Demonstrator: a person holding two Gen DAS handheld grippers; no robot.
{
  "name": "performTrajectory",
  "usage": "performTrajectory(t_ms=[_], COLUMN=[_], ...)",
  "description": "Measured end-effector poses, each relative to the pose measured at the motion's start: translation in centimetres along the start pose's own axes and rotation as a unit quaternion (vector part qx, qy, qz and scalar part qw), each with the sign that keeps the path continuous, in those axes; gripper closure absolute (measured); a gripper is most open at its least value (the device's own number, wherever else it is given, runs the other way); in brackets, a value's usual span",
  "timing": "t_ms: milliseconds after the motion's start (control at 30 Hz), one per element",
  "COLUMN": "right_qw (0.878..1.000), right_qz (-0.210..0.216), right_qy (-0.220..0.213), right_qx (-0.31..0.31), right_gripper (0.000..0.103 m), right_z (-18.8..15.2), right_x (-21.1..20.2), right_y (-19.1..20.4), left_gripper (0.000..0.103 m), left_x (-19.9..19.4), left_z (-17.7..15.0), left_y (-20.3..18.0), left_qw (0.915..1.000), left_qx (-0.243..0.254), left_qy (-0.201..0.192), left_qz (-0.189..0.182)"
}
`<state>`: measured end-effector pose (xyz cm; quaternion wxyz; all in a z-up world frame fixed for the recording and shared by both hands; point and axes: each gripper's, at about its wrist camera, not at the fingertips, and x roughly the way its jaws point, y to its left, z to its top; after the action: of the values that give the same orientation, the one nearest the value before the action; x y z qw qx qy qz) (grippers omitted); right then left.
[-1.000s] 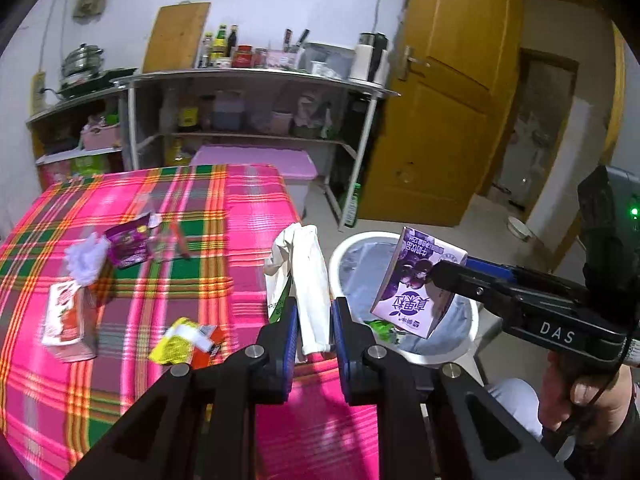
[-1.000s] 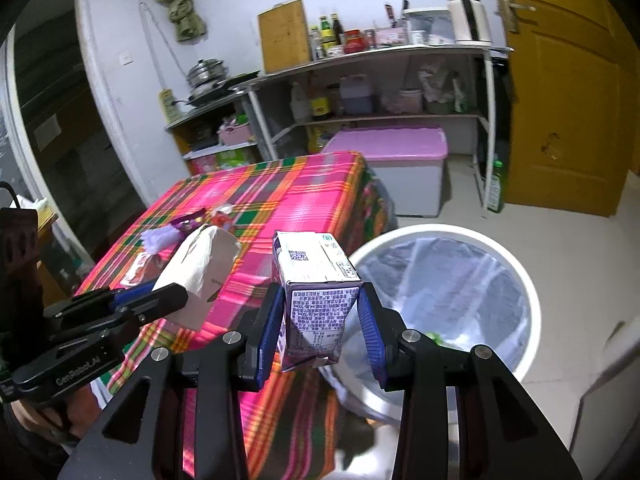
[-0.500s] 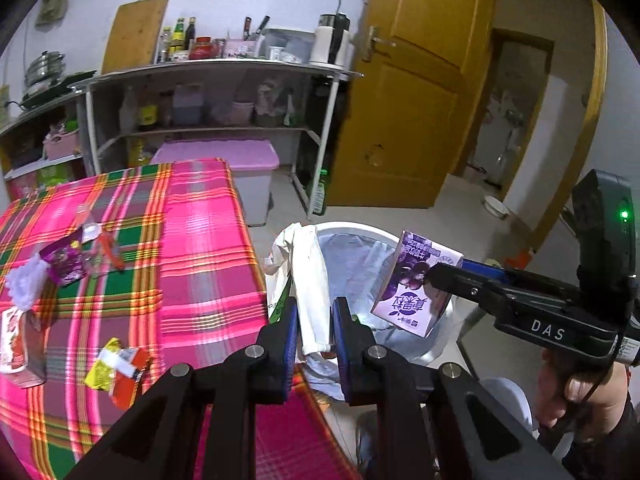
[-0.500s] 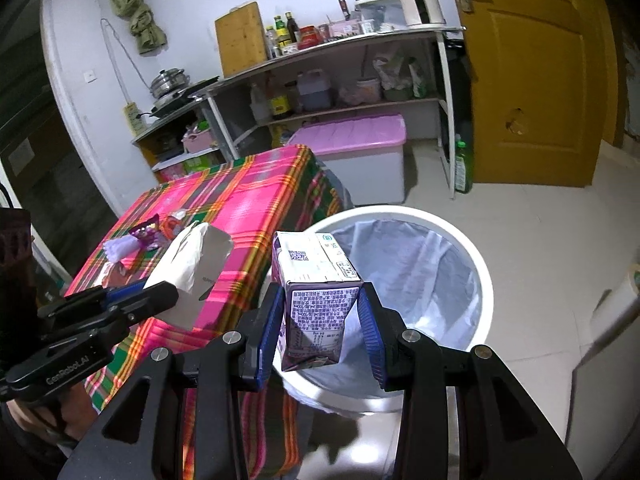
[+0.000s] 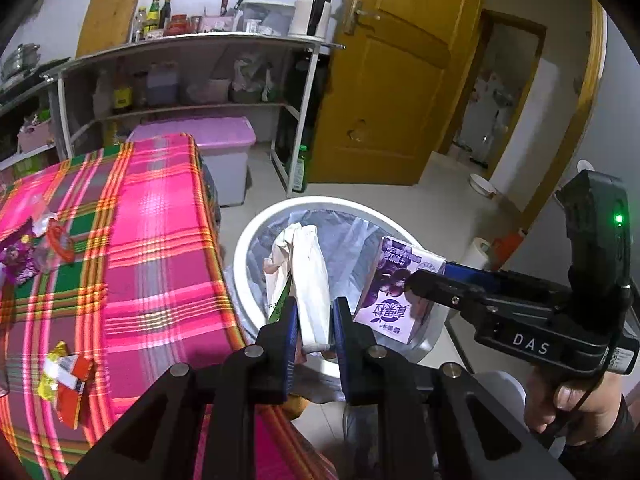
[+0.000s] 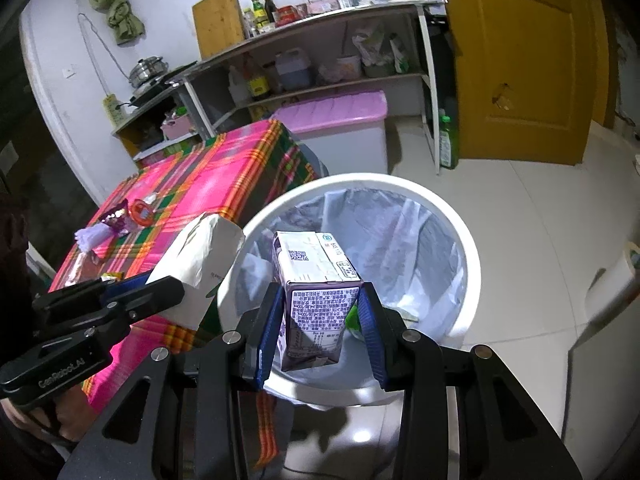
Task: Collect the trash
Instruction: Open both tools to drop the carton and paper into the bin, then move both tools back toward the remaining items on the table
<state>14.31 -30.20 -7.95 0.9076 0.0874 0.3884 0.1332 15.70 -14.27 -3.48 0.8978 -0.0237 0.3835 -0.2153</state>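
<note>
My left gripper (image 5: 313, 312) is shut on a crumpled white paper bag (image 5: 306, 276) and holds it over the near rim of the white trash bin (image 5: 256, 236). My right gripper (image 6: 322, 320) is shut on a purple and white drink carton (image 6: 316, 280) and holds it above the bin (image 6: 460, 240), which is lined with a clear bag. The carton (image 5: 394, 292) and right gripper (image 5: 424, 284) show in the left wrist view. The paper bag (image 6: 200, 260) and left gripper (image 6: 160, 292) show in the right wrist view.
The table with a pink plaid cloth (image 5: 152, 260) stands left of the bin. Wrappers lie on it: a yellow and red one (image 5: 64, 376), a purple packet (image 5: 16, 260), an orange ring (image 5: 60, 236). A shelf unit (image 5: 192, 80), pink-lidded box (image 5: 216, 148) and wooden door (image 5: 392, 80) stand behind.
Both grippers have moved right, off the table and over the trash bin, with the paper bag and the carton still held. The bin now fills more of both views.
</note>
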Motion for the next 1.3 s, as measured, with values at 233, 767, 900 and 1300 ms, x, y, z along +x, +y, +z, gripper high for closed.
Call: performTrajectory(t_ms=[233,767,900,1300], right_qw=[1.000,1.000,1.000,0.999], right_qz=[-0.003,-0.004,-0.003,0.009], right_qy=[0.025,0.009,-0.001,-0.018], right_qx=[0.013,0.014,0.006,-0.028], right_gripper=[0.063,0.055,0.055,0.055], right_z=[-0.6,-0.4,-0.3,-0.5], right_x=[1.4,0.4,-0.6,-3.2], right_y=[-0.9,-0.9,-0.2,3.4], left_gripper=[0.084,0.079,0.079,0.079], left_x=[2.6,2.8,1.5,-3.2], left_z=[0.0,-0.3,-0.3,-1.2], left_y=[-0.3,-0.4,-0.2,0.9], left_qw=[0.9995,0.9990,0.9992,0.9995], left_qx=[0.004,-0.001,-0.005,-0.020], left_qy=[0.029,0.034,0.023,-0.017], left_qz=[-0.010,-0.028,-0.032,-0.016])
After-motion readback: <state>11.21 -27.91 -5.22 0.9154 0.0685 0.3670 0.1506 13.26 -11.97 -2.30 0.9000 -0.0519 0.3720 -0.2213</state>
